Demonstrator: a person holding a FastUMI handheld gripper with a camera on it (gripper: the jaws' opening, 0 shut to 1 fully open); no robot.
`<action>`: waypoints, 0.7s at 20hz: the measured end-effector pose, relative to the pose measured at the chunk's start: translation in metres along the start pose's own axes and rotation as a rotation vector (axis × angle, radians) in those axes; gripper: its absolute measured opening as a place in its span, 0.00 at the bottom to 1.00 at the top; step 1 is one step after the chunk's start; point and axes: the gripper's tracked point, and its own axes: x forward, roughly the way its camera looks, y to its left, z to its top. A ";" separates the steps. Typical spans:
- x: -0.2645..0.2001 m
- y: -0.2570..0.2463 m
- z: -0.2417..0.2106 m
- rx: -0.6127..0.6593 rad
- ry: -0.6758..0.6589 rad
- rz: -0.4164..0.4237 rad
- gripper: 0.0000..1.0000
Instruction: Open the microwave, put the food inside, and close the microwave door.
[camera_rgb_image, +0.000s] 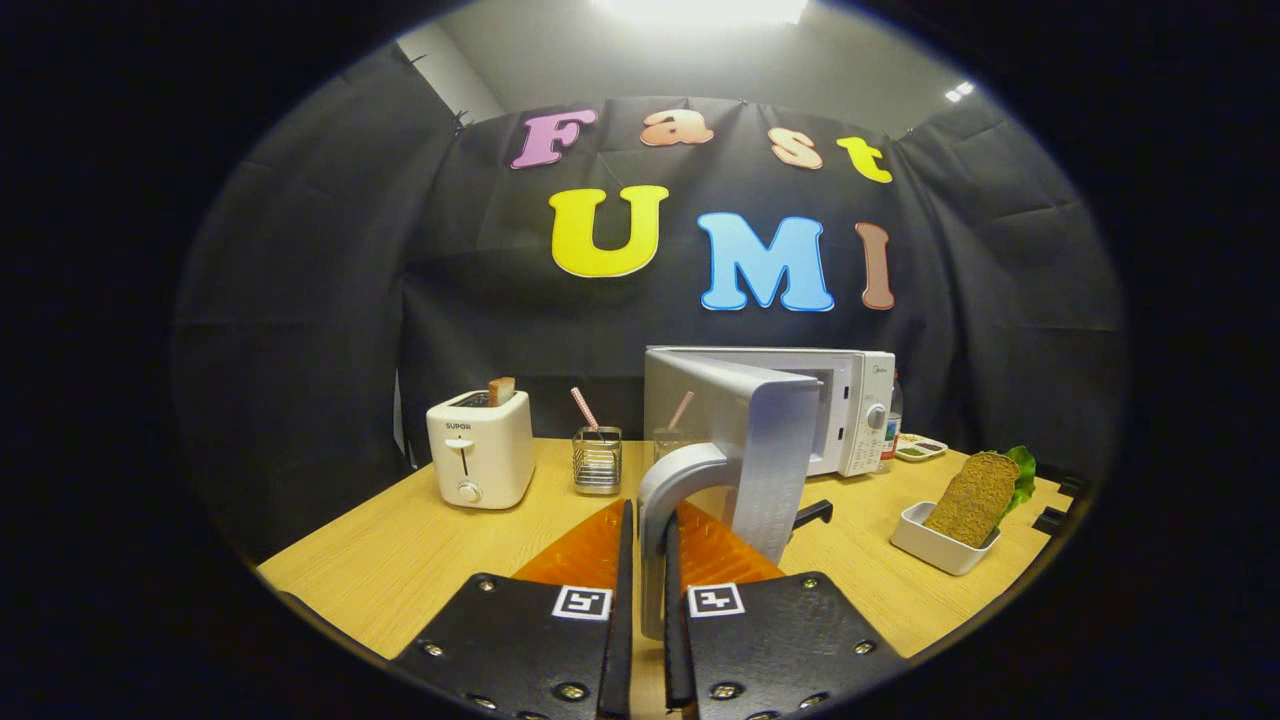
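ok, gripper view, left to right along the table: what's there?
Toaster → wire holder → door handle, gripper shut on it → microwave → small tray → dish with bread.

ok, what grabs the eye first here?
The microwave door, swung wide open toward the camera, with the fingers shut on its curved handle. Right of it, bread leans in a white dish; left, a toaster.
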 end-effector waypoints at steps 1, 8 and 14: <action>-0.001 0.001 -0.003 -0.010 0.011 -0.005 0.13; -0.037 0.013 -0.008 -0.040 0.032 0.207 0.24; -0.058 -0.050 0.011 -0.061 -0.052 0.256 0.50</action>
